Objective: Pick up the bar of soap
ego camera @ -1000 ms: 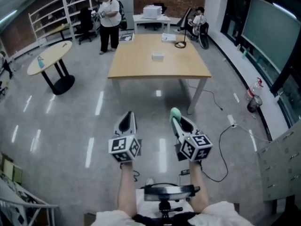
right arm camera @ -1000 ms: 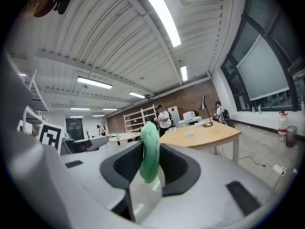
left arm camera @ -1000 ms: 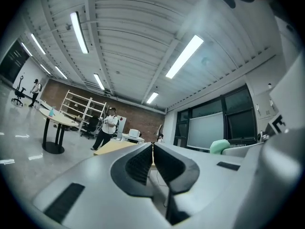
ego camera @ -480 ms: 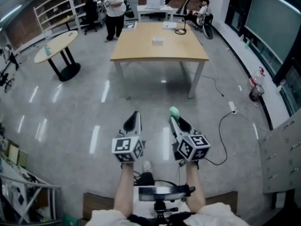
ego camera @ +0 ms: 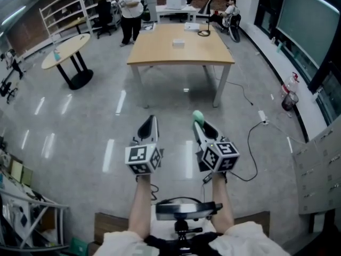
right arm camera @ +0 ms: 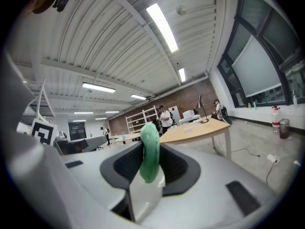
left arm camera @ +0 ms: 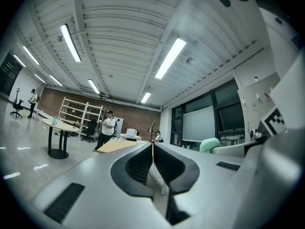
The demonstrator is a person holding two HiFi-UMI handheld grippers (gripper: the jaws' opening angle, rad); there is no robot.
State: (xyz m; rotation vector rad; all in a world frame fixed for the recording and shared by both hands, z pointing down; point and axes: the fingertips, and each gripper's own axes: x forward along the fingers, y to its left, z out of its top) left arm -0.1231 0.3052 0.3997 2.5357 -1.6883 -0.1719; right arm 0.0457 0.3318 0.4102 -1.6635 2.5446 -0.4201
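Observation:
A pale green bar of soap (right arm camera: 150, 147) stands on edge between the jaws of my right gripper (right arm camera: 148, 168), which is shut on it. In the head view the soap (ego camera: 197, 115) sticks out at the tip of the right gripper (ego camera: 199, 122), held in the air over the floor. My left gripper (ego camera: 151, 121) is alongside it at the same height, its jaws pressed together with nothing between them. In the left gripper view the left gripper (left arm camera: 152, 152) shows only a thin seam, and the soap (left arm camera: 209, 144) appears off to the right.
A wooden table (ego camera: 160, 55) with a small white box (ego camera: 178, 43) stands ahead. A round table (ego camera: 66, 49) is at the far left, and a person (ego camera: 129, 7) stands beyond. A black cable (ego camera: 254, 143) lies on the floor at right, near grey cabinets (ego camera: 319, 169).
The wooden table has slid farther up in the head view. Both grippers stay side by side, and the right one still holds the soap.

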